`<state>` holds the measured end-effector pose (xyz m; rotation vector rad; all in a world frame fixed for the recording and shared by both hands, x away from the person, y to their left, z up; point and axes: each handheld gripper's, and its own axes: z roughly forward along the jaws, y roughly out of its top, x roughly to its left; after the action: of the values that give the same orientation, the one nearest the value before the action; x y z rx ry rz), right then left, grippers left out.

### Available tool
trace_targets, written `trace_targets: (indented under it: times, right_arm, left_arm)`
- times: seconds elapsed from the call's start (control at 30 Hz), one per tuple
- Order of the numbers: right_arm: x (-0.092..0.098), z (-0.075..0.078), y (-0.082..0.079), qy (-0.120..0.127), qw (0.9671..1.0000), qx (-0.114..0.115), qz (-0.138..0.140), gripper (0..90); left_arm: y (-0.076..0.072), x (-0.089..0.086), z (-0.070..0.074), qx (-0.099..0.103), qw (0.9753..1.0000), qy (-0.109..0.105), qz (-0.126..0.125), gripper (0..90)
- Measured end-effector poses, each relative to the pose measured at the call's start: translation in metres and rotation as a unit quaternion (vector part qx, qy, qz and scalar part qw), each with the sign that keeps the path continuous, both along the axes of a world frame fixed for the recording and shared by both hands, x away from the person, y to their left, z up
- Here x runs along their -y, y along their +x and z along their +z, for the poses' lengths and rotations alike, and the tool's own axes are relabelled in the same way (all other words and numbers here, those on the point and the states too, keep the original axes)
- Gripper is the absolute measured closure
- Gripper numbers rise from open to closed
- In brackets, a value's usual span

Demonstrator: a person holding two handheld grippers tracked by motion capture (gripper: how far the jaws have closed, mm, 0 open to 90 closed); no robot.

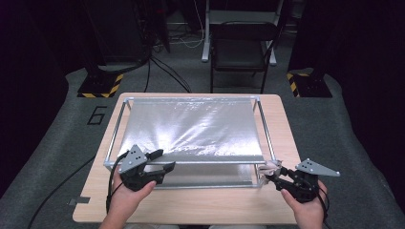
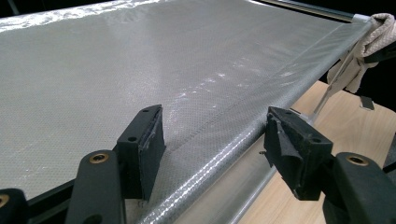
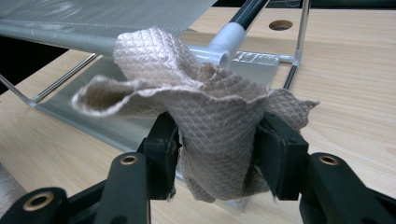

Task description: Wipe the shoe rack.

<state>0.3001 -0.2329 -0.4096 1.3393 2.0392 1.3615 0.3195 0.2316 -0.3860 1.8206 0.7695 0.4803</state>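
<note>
— What have you got in your right gripper (image 3: 217,154)?

— A crumpled paper towel (image 3: 205,112), beige, embossed with a fine diamond quilting. My two black jaws are pinched on its lower folds, and the loose upper part flares out in soft ruffles above them. In the high view I hold it (image 1: 273,167) right at the near right corner of the rack (image 1: 260,101), touching or almost touching the corner post; I cannot tell which.

— And the rack itself?

— A rectangular frame of thin metal rods with pale plastic corner joints, standing on a light wood-grain table (image 1: 191,205). Stretched across the top is a silvery mesh sheet (image 2: 140,60), finely dotted, glossy where the light strikes it, and wrapped around the front rod into a smooth rolled edge.

— Your left gripper (image 2: 215,140)?

— Spread wide, gripping nothing. Its jaws are blocky and black, with worn rubbery pads (image 2: 152,140). One jaw rests over the mesh, the other hangs just past the rolled front edge, so the edge runs between them. From above, that gripper (image 1: 160,160) sits at the near left part of the rack.

— Anything under the mesh?

— A flat, shiny lower shelf (image 3: 116,126) near the tabletop.
</note>
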Motion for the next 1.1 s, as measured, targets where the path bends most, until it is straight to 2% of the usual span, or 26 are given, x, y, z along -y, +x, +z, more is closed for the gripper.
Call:
trace_targets:
  times: [0.1,0.2,0.37,0.47,0.53,0.6,0.63,0.67,0.7,0.8,0.93,1.1]
  right_arm:
    - [-0.001,-0.002,0.002,-0.005,1.0000,0.004,0.001,52.6]
    - [-0.003,-0.006,0.003,-0.014,0.9999,0.001,-0.003,58.2]
    - [-0.005,-0.018,0.004,-0.026,0.9995,-0.014,-0.009,61.2]
    - [-0.006,-0.029,0.006,-0.027,0.9993,-0.021,-0.016,62.3]
    - [-0.006,-0.031,0.006,-0.025,0.9993,-0.024,-0.015,62.2]
    - [-0.006,-0.042,0.009,-0.020,0.9991,-0.034,-0.017,61.9]
    - [-0.006,-0.042,0.009,-0.020,0.9991,-0.034,-0.017,61.9]
    - [-0.005,-0.051,0.011,-0.017,0.9989,-0.041,-0.018,61.9]
    - [-0.005,-0.051,0.011,-0.017,0.9989,-0.041,-0.018,61.9]
    - [-0.006,-0.068,0.013,-0.016,0.9979,-0.059,-0.022,62.2]
    - [-0.006,-0.074,0.014,-0.012,0.9978,-0.060,-0.026,62.0]
    - [-0.004,-0.063,0.013,-0.016,0.9980,-0.057,-0.021,62.1]
  left_arm:
    - [0.000,0.000,0.000,0.000,1.0000,-0.001,0.000,38.2]
    - [0.000,-0.001,0.000,-0.001,1.0000,0.000,-0.001,38.2]
    - [0.000,-0.001,0.000,-0.001,1.0000,0.000,-0.002,38.3]
    - [0.000,-0.001,0.000,-0.001,1.0000,0.000,-0.001,38.3]
    - [0.001,-0.001,0.000,-0.001,1.0000,0.000,-0.001,38.4]
    - [0.001,-0.001,0.000,0.001,1.0000,0.001,-0.003,38.5]
    - [0.001,-0.001,0.000,0.001,1.0000,0.001,-0.003,38.6]
    - [0.001,-0.001,0.000,0.000,1.0000,-0.001,-0.003,38.7]
    - [0.001,-0.001,0.000,0.000,1.0000,-0.001,-0.003,38.7]
    - [0.001,-0.001,0.000,-0.001,1.0000,0.000,-0.005,38.8]
    - [0.001,-0.001,0.000,-0.002,1.0000,0.000,-0.005,38.9]
    - [0.001,-0.001,0.000,-0.001,1.0000,-0.001,-0.005,39.2]
